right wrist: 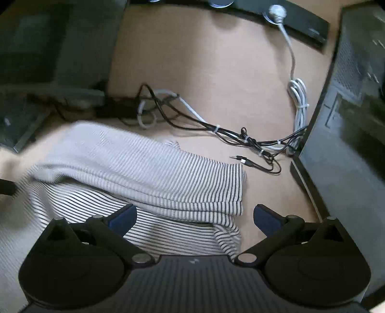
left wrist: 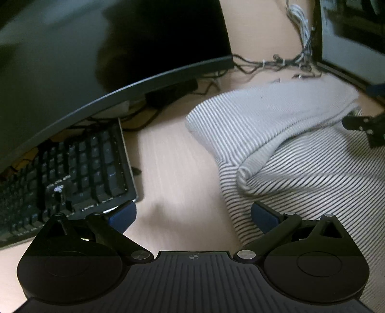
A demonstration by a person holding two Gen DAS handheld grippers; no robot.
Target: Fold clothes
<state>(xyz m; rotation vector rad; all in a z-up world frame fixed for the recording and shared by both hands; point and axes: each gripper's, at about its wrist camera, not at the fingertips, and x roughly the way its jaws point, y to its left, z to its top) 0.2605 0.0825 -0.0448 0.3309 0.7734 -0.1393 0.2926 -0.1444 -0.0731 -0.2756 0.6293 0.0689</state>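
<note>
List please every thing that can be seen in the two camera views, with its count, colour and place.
striped garment: one, white with dark stripes, on the desk, its top part folded over the lower part
desk: one, light wood, under everything
keyboard: one, black, left of the garment
monitor: one, dark, behind the keyboard
cable bundle: several black and white cables, tied, behind the garment
white power cord: one, coiled, near the computer case
computer case: one, dark grey, right of the garment
power strip: one, black, far edge of the desk
left claw: one, black with blue pads, open, at the garment's left edge
right claw: one, black with blue pads, open, over the garment's right edge
</note>
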